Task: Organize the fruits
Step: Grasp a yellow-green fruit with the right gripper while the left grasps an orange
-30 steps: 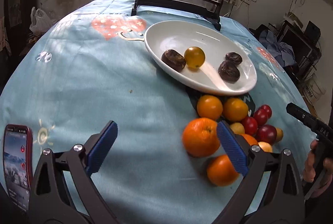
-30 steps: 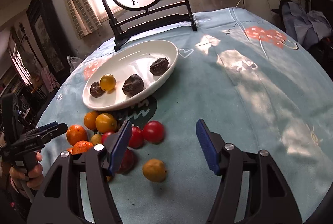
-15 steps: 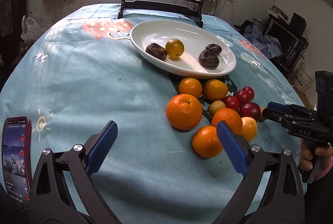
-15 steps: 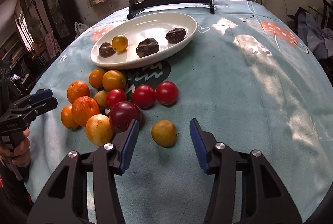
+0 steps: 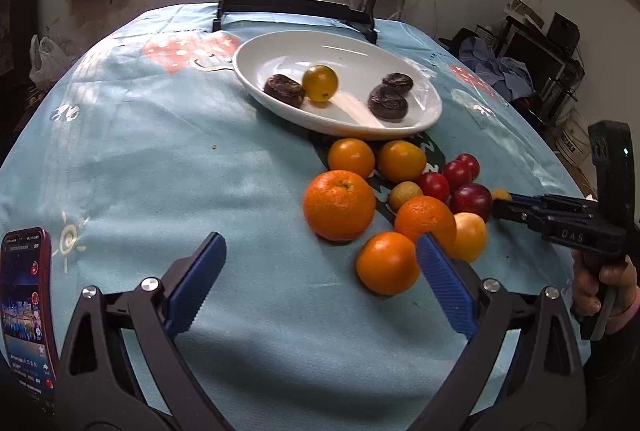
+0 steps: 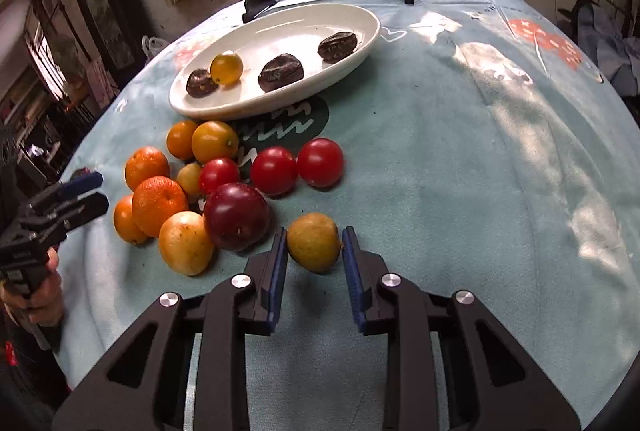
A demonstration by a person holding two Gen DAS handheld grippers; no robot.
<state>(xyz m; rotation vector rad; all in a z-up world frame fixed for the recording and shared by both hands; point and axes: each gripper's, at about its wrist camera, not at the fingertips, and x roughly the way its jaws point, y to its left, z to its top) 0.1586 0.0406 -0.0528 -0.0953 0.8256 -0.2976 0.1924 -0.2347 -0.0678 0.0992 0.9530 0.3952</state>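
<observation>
Right gripper [image 6: 314, 259] clasps a yellow-brown fruit [image 6: 313, 242] beside the dark plum [image 6: 237, 216]; left gripper [image 5: 320, 283] gapes wide. Only the left view shows a phone [image 5: 25, 307].

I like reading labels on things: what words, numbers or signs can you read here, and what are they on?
"DAS": on the black body of the right tool, seen from the left wrist view.
Phone screen text: too small to read.
Dark patch on the tablecloth with white squiggles: not readable as words.
</observation>
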